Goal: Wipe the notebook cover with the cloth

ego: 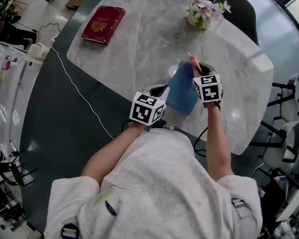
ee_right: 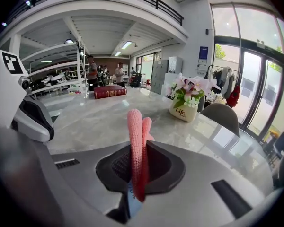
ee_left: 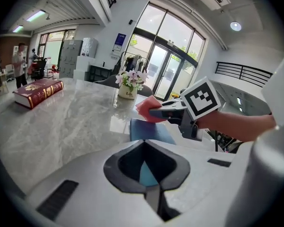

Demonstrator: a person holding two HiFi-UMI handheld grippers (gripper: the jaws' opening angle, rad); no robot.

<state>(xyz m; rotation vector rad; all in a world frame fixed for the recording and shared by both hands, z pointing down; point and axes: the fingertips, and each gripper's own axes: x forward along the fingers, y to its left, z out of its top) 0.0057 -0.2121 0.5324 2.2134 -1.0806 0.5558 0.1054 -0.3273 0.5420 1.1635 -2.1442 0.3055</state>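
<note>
ok, left gripper (ego: 161, 90) is clenched on the near edge of the blue notebook (ego: 182, 88). in the left gripper view its jaws are pressed together w/ the blue cover (ee_left: 149, 131) running out ahead of them. right gripper (ego: 198, 68) is clamped on the pink cloth (ego: 194, 61); in the right gripper view the knit cloth (ee_right: 136, 136) stands up folded between the closed jaws. notebook sits between the two grippers, over the near edge of the grey marble table (ego: 139, 39), tilted in the head view. can't tell if it rests on the tabletop. cloth (ee_left: 149, 109) is at the notebook's far end, just above the cover; contact unclear. right gripper (ee_left: 155, 112) comes in from the right side there. a thick red book (ego: 103, 24) lies well apart at the table's far left corner. flower pot (ego: 204, 11) stands at the far side, w/ a dark chair (ego: 239, 9) just behind it.
</note>
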